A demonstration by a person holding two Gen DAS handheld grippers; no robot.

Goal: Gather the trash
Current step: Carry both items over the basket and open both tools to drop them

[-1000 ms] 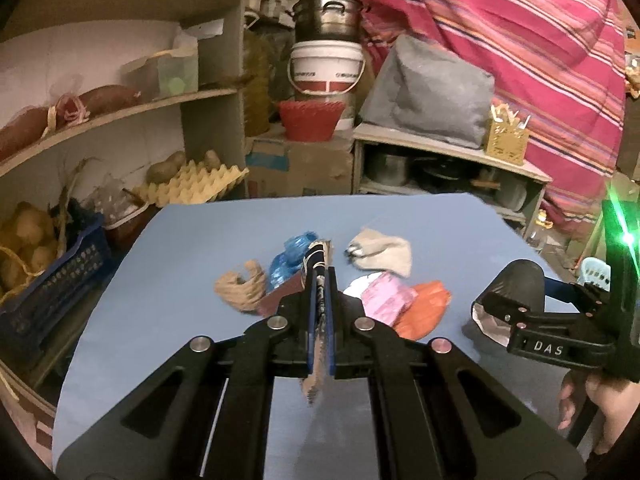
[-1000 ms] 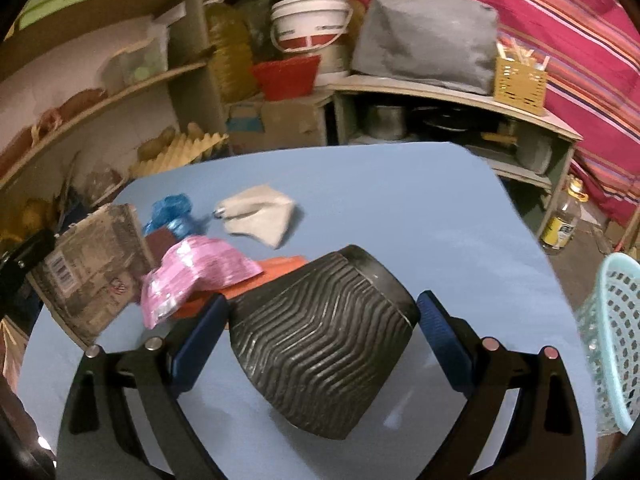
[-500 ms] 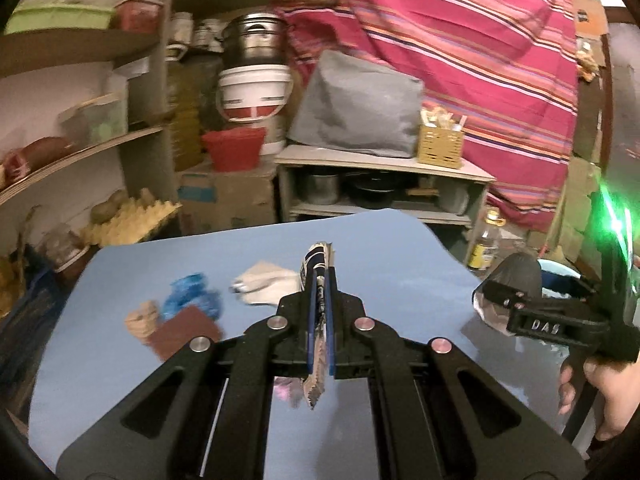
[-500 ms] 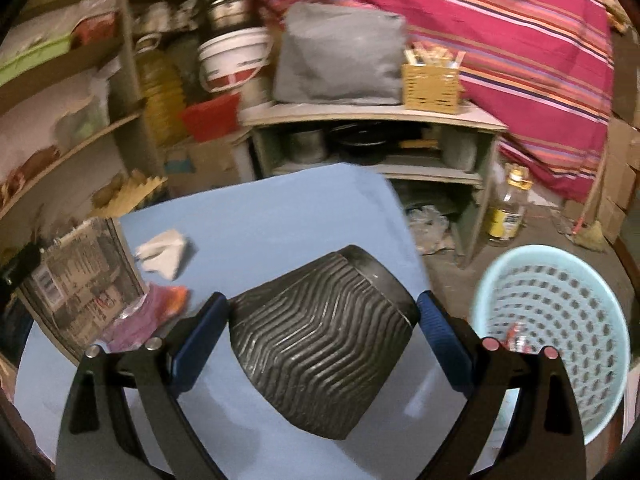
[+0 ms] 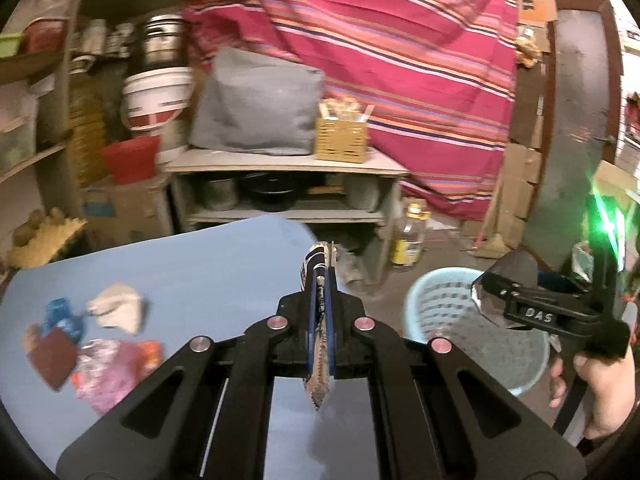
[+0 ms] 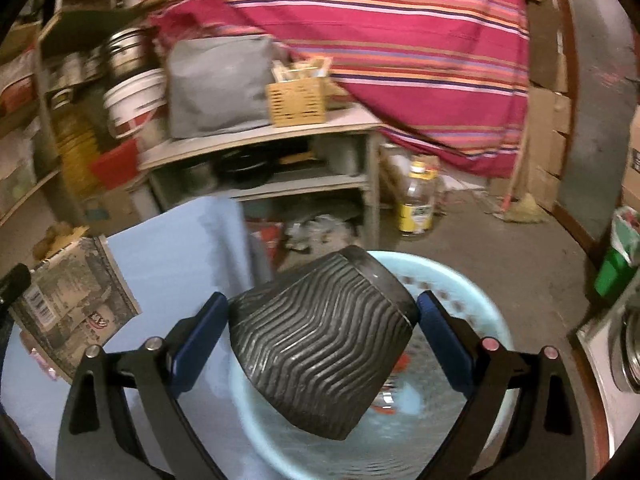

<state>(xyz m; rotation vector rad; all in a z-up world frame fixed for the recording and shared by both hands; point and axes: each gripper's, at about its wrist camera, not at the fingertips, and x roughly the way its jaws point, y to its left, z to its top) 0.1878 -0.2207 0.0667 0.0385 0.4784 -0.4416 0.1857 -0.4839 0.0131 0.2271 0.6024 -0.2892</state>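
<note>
Over on the left, wrappers (image 5: 112,364) wait on the blue counter (image 5: 208,264). Left claw (image 5: 319,304) is clenched flat on a printed cardboard scrap (image 5: 318,376), carried edge-on toward the bin. And the right claw (image 6: 322,320), jaws wide, grips the ribbed black cup (image 6: 320,344) by its sides, hanging right over the pale blue basket (image 6: 476,292), ready, I'd say, to drop.

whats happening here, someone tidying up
A person is clearing trash off a blue table with two handheld grippers. The right gripper holds a black ribbed cup over a light blue basket. The left gripper is clamped on a flattened printed carton. Several wrappers remain on the table.
</note>
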